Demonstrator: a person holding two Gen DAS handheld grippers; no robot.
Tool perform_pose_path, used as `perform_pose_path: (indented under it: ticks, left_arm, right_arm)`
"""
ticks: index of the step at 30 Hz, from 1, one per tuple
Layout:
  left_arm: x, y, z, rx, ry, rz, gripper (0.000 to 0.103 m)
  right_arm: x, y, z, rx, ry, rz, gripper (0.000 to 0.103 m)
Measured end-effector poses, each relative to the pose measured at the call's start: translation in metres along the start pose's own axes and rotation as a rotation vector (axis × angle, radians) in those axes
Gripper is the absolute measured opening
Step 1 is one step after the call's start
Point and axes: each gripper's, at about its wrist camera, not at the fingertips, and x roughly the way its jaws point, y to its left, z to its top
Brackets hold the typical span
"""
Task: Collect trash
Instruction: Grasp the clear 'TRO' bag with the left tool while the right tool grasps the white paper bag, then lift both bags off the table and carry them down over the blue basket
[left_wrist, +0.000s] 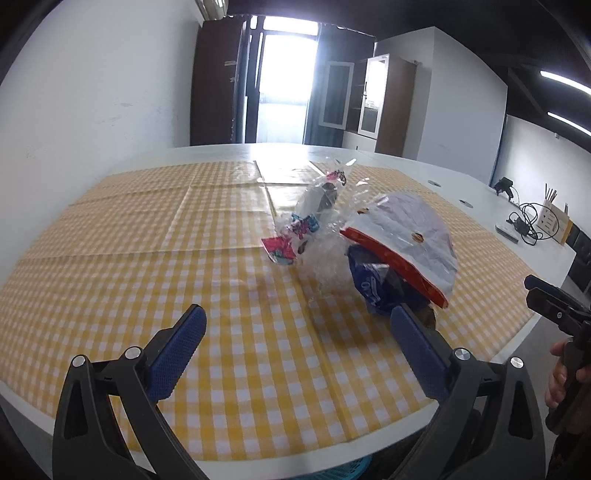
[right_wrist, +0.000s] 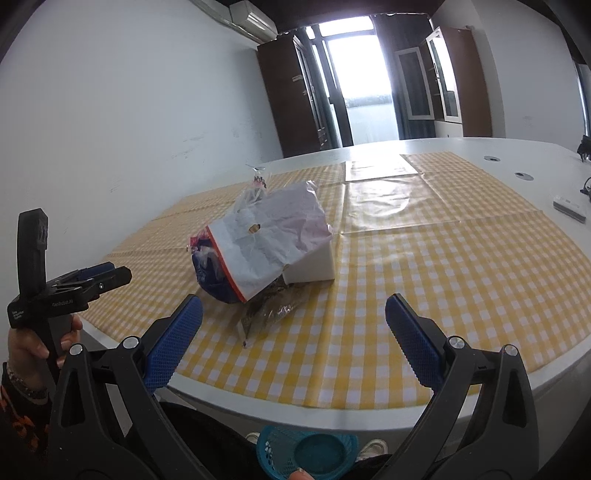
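A pile of trash lies on the yellow checked tablecloth (left_wrist: 147, 266). It holds a white and red paper bag (left_wrist: 410, 236), a blue wrapper (left_wrist: 373, 284), crumpled clear plastic (left_wrist: 325, 258) and a pink and blue wrapper (left_wrist: 284, 247). In the right wrist view the paper bag (right_wrist: 269, 240) leans on a white box (right_wrist: 314, 266), with a brownish clear packet (right_wrist: 269, 310) in front. My left gripper (left_wrist: 299, 325) is open and empty, just short of the pile. My right gripper (right_wrist: 293, 314) is open and empty, in front of the pile.
A blue plastic basket (right_wrist: 306, 452) sits below the table's near edge. The white table (left_wrist: 480, 192) carries cables (left_wrist: 524, 221), a pen holder (left_wrist: 554, 218) and a white remote (right_wrist: 569, 208) at the far right. The left gripper also shows in the right wrist view (right_wrist: 99, 277).
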Motion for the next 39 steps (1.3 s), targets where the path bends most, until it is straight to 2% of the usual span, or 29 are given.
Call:
perform_pose_path:
  ticks: [7, 14, 17, 19, 20, 21, 22, 23, 24, 25, 26, 27, 28, 29, 30, 31, 34, 39]
  left_arm:
    - [0.035, 0.028, 0.027, -0.049, 0.038, 0.001, 0.097]
    - [0.078, 0.039, 0.045, -0.052, 0.099, -0.039, 0.097]
    - [0.098, 0.035, 0.049, -0.027, 0.128, -0.059, 0.096]
    - [0.111, 0.033, 0.052, -0.017, 0.147, -0.071, 0.094]
    - [0.117, 0.032, 0.054, -0.001, 0.152, -0.089, 0.092]
    - [0.122, 0.028, 0.055, 0.031, 0.158, -0.100, 0.087]
    - [0.126, 0.026, 0.057, 0.060, 0.164, -0.097, 0.084]
    - [0.129, 0.023, 0.057, 0.084, 0.168, -0.091, 0.076]
    - [0.132, 0.020, 0.058, 0.095, 0.170, -0.097, 0.066]
    - [0.135, 0.018, 0.058, 0.101, 0.178, -0.117, 0.062]
    - [0.138, 0.017, 0.058, 0.109, 0.190, -0.132, 0.053]
    - [0.141, 0.014, 0.057, 0.123, 0.196, -0.135, 0.039]
    - [0.143, 0.012, 0.057, 0.137, 0.197, -0.128, 0.031]
    - [0.144, 0.011, 0.056, 0.142, 0.195, -0.123, 0.014]
    - [0.143, 0.010, 0.055, 0.141, 0.191, -0.121, 0.011]
    - [0.141, 0.011, 0.054, 0.137, 0.180, -0.117, 0.010]
    - [0.132, 0.010, 0.054, 0.115, 0.133, -0.095, 0.007]
    - [0.103, 0.016, 0.055, 0.044, 0.075, -0.102, 0.007]
  right_arm:
    - [0.036, -0.007, 0.035, -0.012, 0.029, -0.003, 0.095]
    - [0.084, -0.008, 0.062, -0.015, 0.096, 0.005, 0.094]
    - [0.103, -0.010, 0.070, -0.010, 0.126, -0.004, 0.088]
    - [0.115, -0.011, 0.075, -0.009, 0.141, -0.010, 0.077]
    - [0.121, -0.010, 0.076, -0.012, 0.153, -0.004, 0.077]
    - [0.126, -0.011, 0.077, -0.013, 0.166, 0.005, 0.073]
    - [0.131, -0.011, 0.077, -0.009, 0.181, 0.016, 0.064]
    - [0.136, -0.011, 0.078, -0.006, 0.192, 0.024, 0.060]
    - [0.139, -0.010, 0.078, -0.006, 0.196, 0.027, 0.051]
    - [0.140, -0.009, 0.079, -0.010, 0.195, 0.026, 0.043]
    - [0.141, -0.009, 0.079, -0.016, 0.193, 0.027, 0.039]
    - [0.141, -0.007, 0.079, -0.020, 0.189, 0.030, 0.037]
    - [0.139, -0.007, 0.079, -0.025, 0.183, 0.035, 0.033]
    - [0.137, -0.005, 0.079, -0.027, 0.175, 0.032, 0.032]
    - [0.134, -0.004, 0.079, -0.028, 0.163, 0.024, 0.021]
    - [0.129, -0.004, 0.079, -0.027, 0.152, 0.020, 0.015]
    - [0.118, -0.003, 0.078, -0.022, 0.123, 0.020, 0.010]
    - [0.093, 0.000, 0.076, -0.013, 0.072, 0.018, 0.005]
